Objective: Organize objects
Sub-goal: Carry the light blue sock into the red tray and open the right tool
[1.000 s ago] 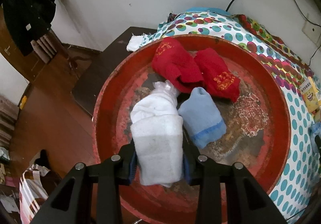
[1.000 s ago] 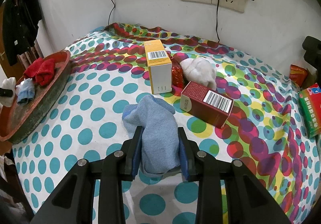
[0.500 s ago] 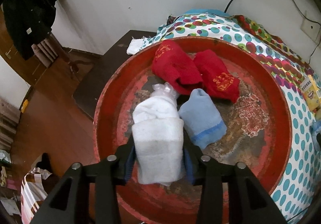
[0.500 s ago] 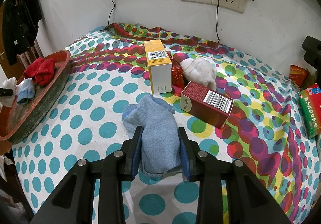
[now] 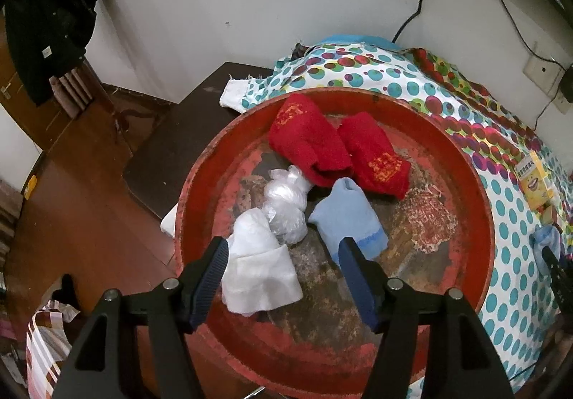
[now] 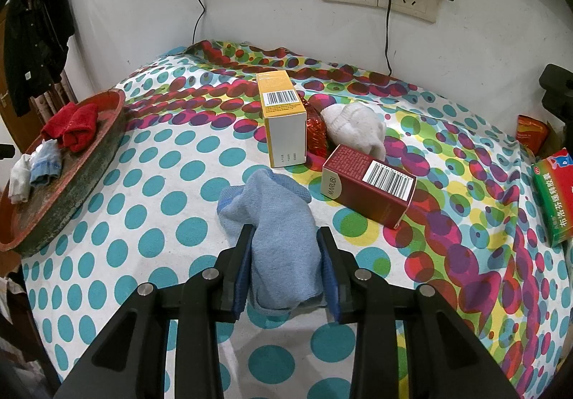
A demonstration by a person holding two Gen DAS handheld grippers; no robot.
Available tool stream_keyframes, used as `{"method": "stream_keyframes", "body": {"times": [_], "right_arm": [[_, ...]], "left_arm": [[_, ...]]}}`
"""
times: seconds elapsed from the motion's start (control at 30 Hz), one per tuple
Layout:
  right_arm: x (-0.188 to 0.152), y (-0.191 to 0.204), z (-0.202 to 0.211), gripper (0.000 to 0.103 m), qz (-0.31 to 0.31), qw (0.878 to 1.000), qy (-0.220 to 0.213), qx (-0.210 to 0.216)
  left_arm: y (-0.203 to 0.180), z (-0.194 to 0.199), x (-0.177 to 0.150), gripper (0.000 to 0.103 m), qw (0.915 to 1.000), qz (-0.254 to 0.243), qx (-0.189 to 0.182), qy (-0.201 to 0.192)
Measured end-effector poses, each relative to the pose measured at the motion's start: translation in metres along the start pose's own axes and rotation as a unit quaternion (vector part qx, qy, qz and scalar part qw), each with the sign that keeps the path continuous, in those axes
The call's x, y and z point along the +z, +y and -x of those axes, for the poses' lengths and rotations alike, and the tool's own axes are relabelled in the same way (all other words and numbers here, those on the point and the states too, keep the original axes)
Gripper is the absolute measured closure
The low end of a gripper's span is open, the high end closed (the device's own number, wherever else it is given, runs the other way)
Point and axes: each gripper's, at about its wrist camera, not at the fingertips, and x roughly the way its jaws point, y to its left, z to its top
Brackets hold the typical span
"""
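In the left wrist view a round red tray [image 5: 472, 205] holds two red socks [image 5: 311, 137], a light blue sock [image 5: 345, 216], a clear plastic bag [image 5: 286, 209] and a white sock [image 5: 258, 266]. My left gripper [image 5: 283, 252] is open; the white sock lies loose on the tray against its left finger. In the right wrist view my right gripper [image 6: 284, 248] is shut on a light blue sock [image 6: 279, 220] that rests on the dotted cloth. The tray [image 6: 96, 155] shows at the left there.
On the dotted cloth [image 6: 150, 213] lie a yellow box [image 6: 283, 120], a dark red box [image 6: 369, 184], a white sock [image 6: 354, 127] and a green box [image 6: 555, 195]. Wall sockets and cables are behind. The table edge drops to a wooden floor [image 5: 71, 191] on the left.
My left gripper has opened and let go of the white sock, which now lies on the tray. The plastic bag behind it is uncovered. The right gripper has not moved.
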Motion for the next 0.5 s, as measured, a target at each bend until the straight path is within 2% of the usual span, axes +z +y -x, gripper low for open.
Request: {"method": "stream_keyframes", "body": {"times": [0.17,0.33,0.4,0.5], "right_arm": [[0.0,0.002,0.0,0.07,0.001,1.0,0.0,-0.001],[0.0,0.003,0.001,0.069,0.0,1.0,0.0,0.0],[0.0,0.004,0.001,0.052,-0.001,1.0,-0.002,-0.006],[-0.002,0.0,0.004,0.05,-0.002,1.0,0.0,-0.005]], "left_arm": [[-0.012,0.01,-0.005,0.037,0.9998,-0.016,0.005,-0.008],[-0.025,0.018,-0.008,0.037,0.9992,-0.031,-0.022,-0.007],[-0.026,0.021,-0.009,0.037,0.999,-0.029,-0.034,-0.007],[-0.025,0.022,-0.011,0.037,0.9989,-0.025,-0.038,-0.006]]}}
